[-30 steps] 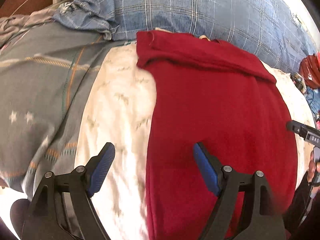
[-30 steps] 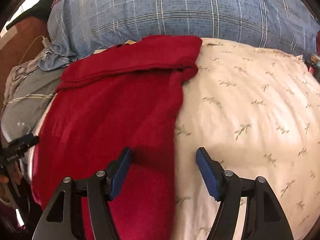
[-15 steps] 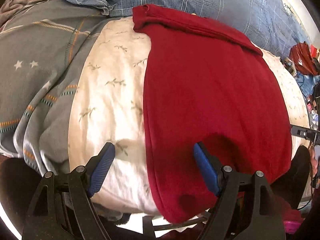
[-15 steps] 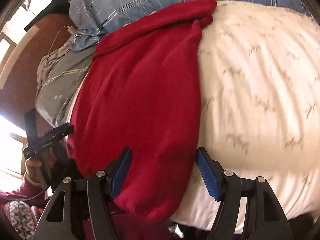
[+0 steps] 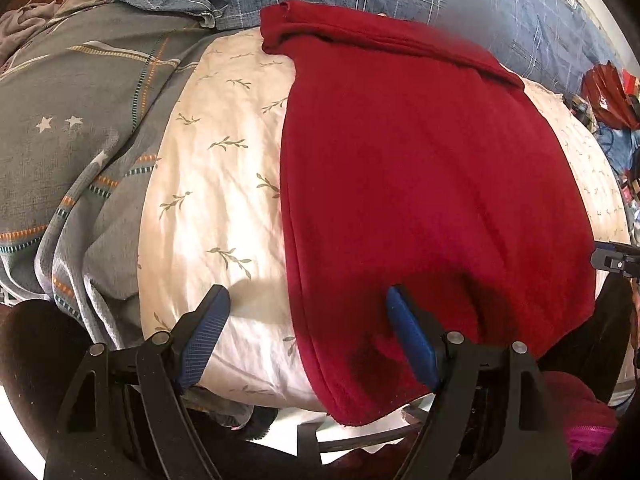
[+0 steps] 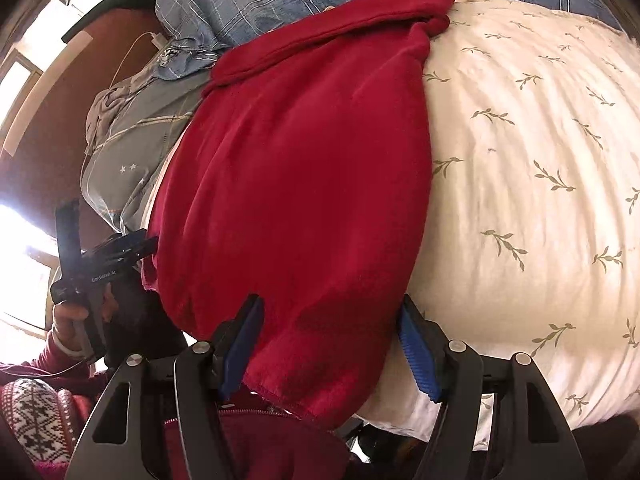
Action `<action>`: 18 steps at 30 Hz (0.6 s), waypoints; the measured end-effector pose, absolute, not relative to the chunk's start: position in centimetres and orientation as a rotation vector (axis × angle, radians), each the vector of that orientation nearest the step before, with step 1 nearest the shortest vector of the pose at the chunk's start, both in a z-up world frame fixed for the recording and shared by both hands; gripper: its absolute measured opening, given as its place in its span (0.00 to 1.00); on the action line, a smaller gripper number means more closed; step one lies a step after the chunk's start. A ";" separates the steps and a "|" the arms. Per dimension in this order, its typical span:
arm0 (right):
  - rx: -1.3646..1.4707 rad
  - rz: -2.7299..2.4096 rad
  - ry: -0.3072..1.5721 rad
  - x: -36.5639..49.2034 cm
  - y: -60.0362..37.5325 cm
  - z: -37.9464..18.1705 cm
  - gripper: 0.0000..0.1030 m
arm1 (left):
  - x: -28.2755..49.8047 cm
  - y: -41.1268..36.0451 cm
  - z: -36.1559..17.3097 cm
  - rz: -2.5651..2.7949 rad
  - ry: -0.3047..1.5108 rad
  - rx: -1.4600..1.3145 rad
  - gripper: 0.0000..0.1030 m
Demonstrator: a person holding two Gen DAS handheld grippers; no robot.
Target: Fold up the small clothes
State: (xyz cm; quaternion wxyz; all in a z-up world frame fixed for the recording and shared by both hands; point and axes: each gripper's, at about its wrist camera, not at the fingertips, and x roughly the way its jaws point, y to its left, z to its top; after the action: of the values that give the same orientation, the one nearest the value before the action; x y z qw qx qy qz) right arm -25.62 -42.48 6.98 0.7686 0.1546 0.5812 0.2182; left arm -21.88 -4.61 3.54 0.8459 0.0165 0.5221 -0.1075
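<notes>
Red garment laid on bed sheet; left claw & right claw both released, straddling near hem corners.

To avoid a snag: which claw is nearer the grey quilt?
Left. The left claw hangs just beside the grey quilt; the right claw is across the red garment from it.
</notes>
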 end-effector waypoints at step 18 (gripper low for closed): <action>0.320 0.490 1.252 -26.3 -42.1 7.0 0.67 | -22.5 -5.2 3.4 -0.217 1.111 0.041 0.79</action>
State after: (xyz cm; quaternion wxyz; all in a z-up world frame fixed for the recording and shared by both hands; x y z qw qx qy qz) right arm -26.29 -42.13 6.96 0.7707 0.1474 0.5772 0.2261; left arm -22.53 -5.21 3.37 0.8439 0.0193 0.5263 -0.1029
